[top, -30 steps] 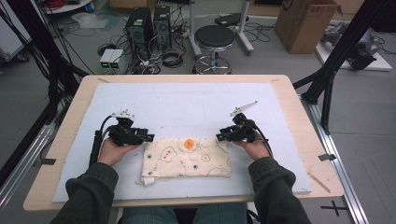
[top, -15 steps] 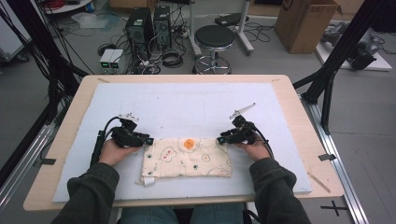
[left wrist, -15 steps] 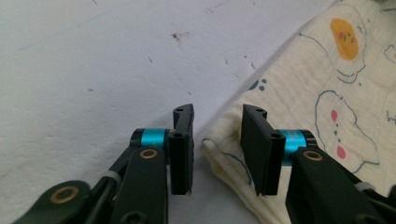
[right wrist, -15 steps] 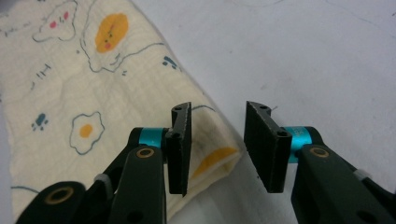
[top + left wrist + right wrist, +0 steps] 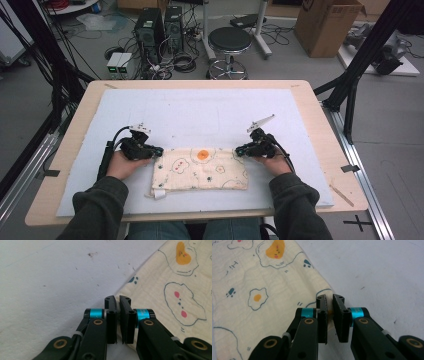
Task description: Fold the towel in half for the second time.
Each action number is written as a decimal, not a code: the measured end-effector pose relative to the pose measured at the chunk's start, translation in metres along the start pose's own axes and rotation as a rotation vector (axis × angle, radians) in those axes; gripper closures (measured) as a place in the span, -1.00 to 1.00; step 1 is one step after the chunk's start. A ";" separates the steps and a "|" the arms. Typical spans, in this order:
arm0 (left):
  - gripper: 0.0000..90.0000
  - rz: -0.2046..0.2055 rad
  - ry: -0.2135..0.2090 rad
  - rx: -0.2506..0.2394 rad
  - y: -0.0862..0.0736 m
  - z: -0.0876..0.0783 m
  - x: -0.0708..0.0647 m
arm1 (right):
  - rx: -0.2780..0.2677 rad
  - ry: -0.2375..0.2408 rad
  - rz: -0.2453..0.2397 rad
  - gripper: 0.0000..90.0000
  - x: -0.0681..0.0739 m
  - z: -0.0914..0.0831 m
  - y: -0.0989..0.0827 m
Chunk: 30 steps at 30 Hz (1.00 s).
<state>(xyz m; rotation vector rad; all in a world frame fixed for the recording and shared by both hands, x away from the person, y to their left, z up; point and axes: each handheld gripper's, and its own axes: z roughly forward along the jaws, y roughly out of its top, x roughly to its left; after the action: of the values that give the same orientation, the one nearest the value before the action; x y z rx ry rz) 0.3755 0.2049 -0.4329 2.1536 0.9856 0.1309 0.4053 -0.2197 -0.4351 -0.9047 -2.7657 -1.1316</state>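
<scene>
The cloth (image 5: 200,170) is a small cream towel printed with fried eggs, paw marks and little outlined shapes, and it lies flat on the white pad (image 5: 200,115) that covers the worktop (image 5: 320,115), near the person's edge and between the 2 hands. By its quilted, slightly wrinkled surface I judge it light, soft and without any stiffness, so it should sag and fold wherever it is not supported, and it is not fragile. It looks thicker than 1 layer, as if folded, with a small tag at its near left corner (image 5: 159,194). For such a thing the far corners seem the best place to take hold, because a grip in the middle would only gather the fabric. The left hand-held gripper (image 5: 117,305) has just been closing, and its jaws now stand almost together with the edge of the far left corner (image 5: 125,293) of the cloth between them. The right hand-held gripper (image 5: 329,305) has just been closing too and pinches the far right corner (image 5: 325,291) in the same way; a bit of fabric shows in the narrow gap. In the high view both forearms come in low from the near edge, the hands (image 5: 122,165) rest close to the pad, and each gripper points inward toward the cloth, nearly level.
</scene>
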 end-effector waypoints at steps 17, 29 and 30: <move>0.90 -0.051 0.035 -0.122 0.009 -0.009 0.009 | -0.055 -0.031 0.001 0.89 -0.005 -0.018 0.017; 0.90 -0.077 0.076 -0.190 0.035 -0.011 0.020 | -0.117 -0.079 0.044 0.89 -0.021 -0.030 0.041; 0.90 -0.088 0.069 -0.189 0.034 -0.008 0.022 | -0.127 -0.079 0.058 0.89 -0.024 -0.028 0.041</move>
<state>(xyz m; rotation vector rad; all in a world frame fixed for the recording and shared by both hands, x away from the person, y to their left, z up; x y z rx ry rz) 0.4085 0.2104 -0.4092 1.9419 1.0620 0.2469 0.4411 -0.2273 -0.3938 -1.0570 -2.7350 -1.3023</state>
